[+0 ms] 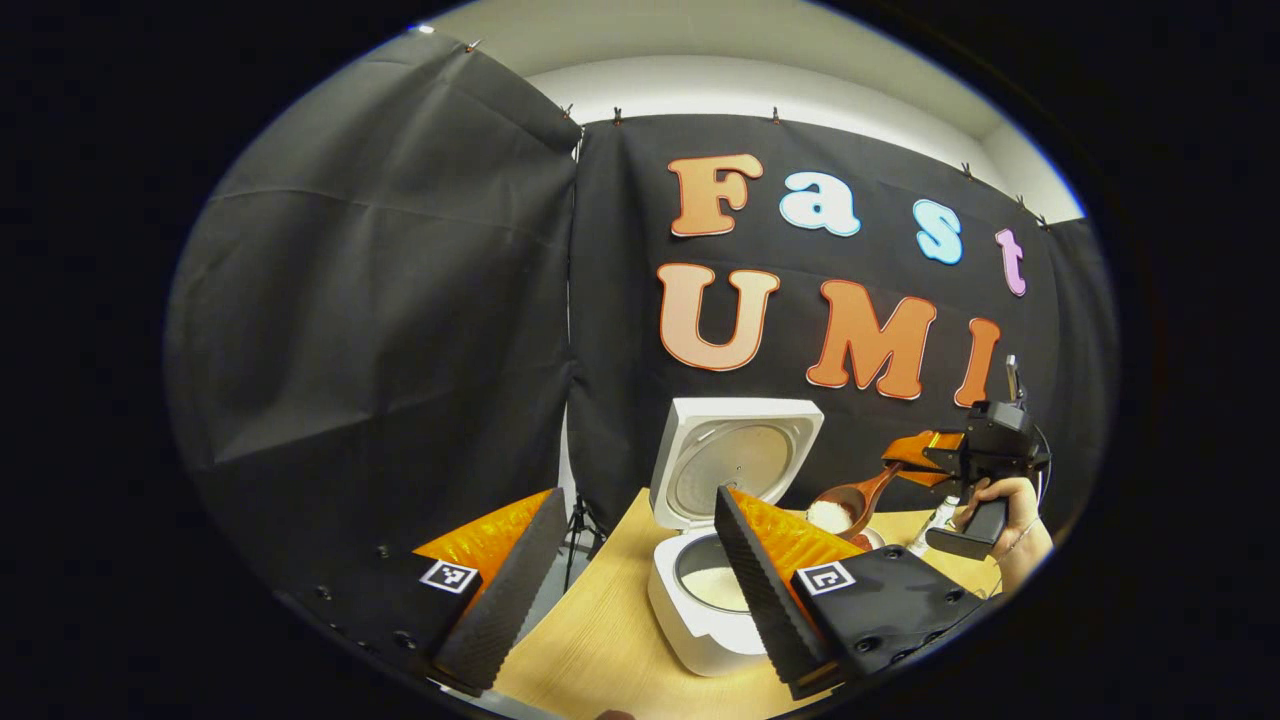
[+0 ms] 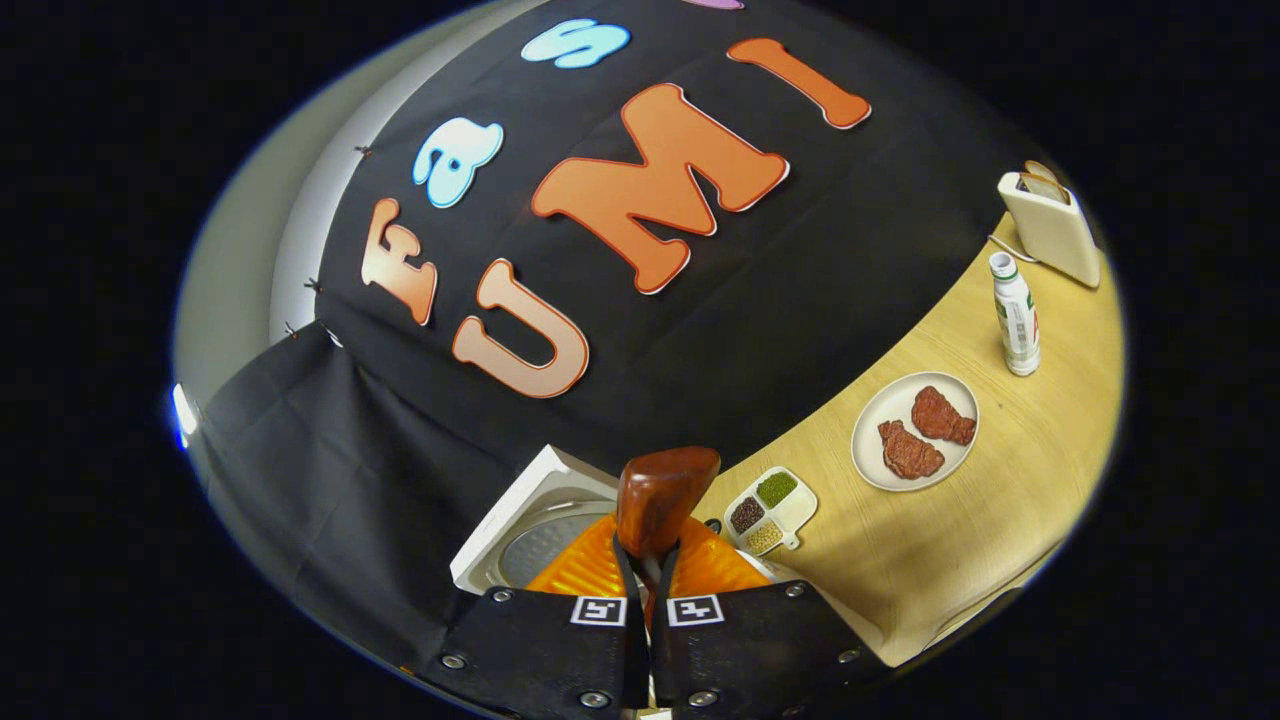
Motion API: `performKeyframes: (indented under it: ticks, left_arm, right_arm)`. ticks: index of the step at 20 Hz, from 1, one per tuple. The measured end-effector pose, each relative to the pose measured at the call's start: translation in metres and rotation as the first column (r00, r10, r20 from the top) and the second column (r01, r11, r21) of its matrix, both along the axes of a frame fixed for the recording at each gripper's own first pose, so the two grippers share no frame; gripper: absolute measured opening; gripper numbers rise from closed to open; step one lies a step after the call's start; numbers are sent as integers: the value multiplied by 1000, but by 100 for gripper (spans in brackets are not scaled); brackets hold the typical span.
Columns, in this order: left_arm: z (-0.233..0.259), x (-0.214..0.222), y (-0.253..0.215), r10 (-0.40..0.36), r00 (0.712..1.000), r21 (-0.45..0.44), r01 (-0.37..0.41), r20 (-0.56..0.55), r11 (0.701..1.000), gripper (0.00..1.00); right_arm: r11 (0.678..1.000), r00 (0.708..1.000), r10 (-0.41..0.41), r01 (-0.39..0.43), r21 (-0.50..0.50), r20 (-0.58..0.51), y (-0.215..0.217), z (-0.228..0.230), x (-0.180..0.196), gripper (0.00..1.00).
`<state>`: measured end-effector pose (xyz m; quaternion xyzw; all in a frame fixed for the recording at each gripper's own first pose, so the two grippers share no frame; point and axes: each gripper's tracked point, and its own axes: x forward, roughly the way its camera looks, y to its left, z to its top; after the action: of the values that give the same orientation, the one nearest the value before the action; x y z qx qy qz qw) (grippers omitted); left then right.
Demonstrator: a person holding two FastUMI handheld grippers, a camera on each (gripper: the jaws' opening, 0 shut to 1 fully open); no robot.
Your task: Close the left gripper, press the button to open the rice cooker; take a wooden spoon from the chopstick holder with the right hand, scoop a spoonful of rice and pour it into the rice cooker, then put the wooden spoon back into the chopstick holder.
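Pinching a wooden spoon (image 1: 848, 503) heaped with rice, the right gripper (image 1: 925, 452) hovers at two o'clock of the open rice cooker (image 1: 712, 560) (lid upright); left gripper (image 1: 640, 590) spread wide above the bench (image 1: 600, 640).

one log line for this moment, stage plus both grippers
stage: carrying rice to open rice cooker | right gripper: shut on wooden spoon, loaded | left gripper: open, idle
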<state>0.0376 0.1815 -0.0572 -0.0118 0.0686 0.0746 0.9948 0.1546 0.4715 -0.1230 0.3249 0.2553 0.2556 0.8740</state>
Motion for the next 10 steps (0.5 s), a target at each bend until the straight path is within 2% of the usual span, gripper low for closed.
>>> performKeyframes:
  ticks: [10]
  left_arm:
    - [1, -2, 8, 7, 1000, 12, -7, -1, 1000, 100]
  right_arm:
    - [984, 980, 67, -32, -178, 189, 19, 15, -7, 1]
